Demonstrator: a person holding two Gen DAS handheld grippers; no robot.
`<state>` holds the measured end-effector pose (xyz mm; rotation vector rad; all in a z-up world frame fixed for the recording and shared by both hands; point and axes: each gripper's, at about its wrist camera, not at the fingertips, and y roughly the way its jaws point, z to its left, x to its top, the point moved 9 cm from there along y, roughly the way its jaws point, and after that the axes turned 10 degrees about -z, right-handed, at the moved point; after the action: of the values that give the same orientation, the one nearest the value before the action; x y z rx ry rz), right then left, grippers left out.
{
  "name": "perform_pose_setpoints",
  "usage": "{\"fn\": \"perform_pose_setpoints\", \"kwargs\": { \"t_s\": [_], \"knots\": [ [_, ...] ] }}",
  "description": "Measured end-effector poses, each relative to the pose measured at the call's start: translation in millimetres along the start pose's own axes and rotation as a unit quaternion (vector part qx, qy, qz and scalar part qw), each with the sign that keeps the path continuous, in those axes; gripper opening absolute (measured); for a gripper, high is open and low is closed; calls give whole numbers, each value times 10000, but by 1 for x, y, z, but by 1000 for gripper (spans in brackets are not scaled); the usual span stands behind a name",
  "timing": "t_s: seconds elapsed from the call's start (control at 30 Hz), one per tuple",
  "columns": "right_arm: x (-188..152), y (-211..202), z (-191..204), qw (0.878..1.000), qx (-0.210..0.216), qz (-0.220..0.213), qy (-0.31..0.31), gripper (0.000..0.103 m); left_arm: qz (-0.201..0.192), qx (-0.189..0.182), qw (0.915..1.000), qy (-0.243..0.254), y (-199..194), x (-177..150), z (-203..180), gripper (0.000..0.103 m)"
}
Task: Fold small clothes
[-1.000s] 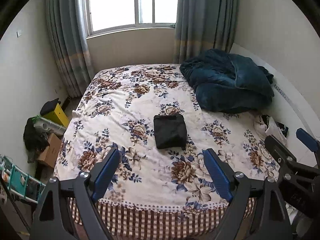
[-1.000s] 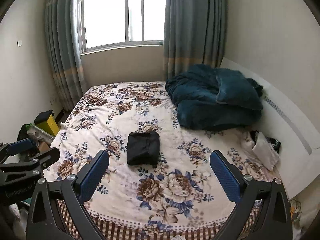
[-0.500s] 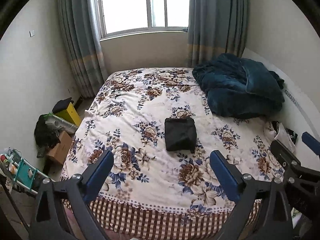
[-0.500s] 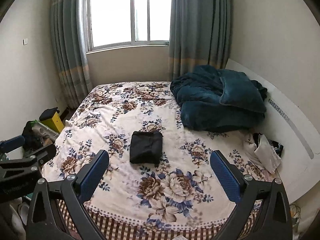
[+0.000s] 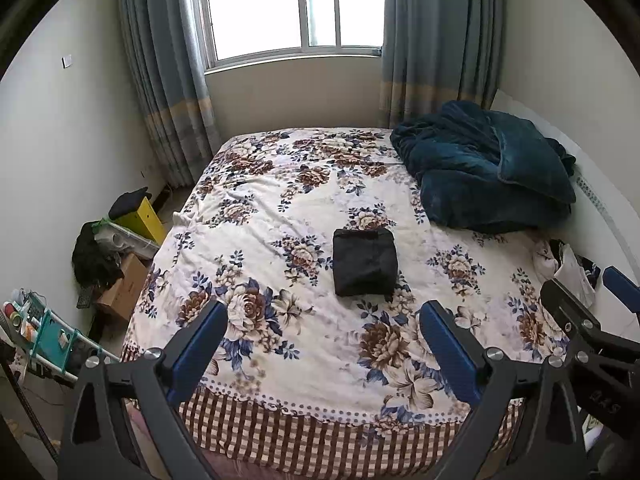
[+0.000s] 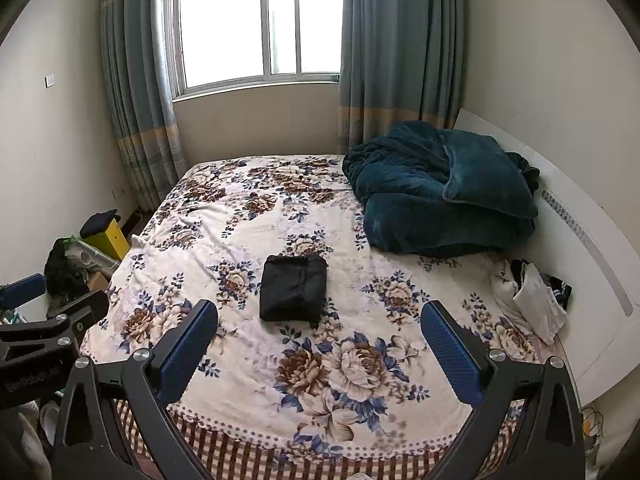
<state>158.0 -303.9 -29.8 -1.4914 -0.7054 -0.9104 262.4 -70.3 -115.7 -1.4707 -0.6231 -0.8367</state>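
Hovering above the foot of the bed (image 5: 248,208), the left hand-held gripper (image 5: 324,340) has its blue-padded jaws spread wide; they have just been opening, with nothing between them. The right hand-held gripper (image 6: 320,340) is also spread wide and empty, positioned over the same end of the bed. Each unit appears at the edge of the other's view: the right one at the lower right of the left wrist view, the left one at the lower left of the right wrist view.

Beyond both sets of jaws, the black folded garment (image 5: 365,262) lies flat near the middle of the floral bedspread (image 6: 240,216), well apart from either gripper. It forms a compact rectangle.

Further back, a dark teal blanket (image 5: 484,172) is heaped at the far right of the bed. A small pile of light and dark clothes (image 6: 532,296) lies at the right edge, beside the white headboard (image 6: 592,264). Boxes and clutter (image 5: 120,256) occupy the floor left of the bed.
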Motion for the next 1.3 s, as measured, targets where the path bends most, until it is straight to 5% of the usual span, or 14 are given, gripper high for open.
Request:
{"fn": "perform_pose_setpoints", "kwargs": {
  "t_s": [1.3],
  "knots": [
    [-11,-4,14,10000,-12,-17,-8,103,-79,80,9999,-101,-10,4,-2,98]
  ]
}}
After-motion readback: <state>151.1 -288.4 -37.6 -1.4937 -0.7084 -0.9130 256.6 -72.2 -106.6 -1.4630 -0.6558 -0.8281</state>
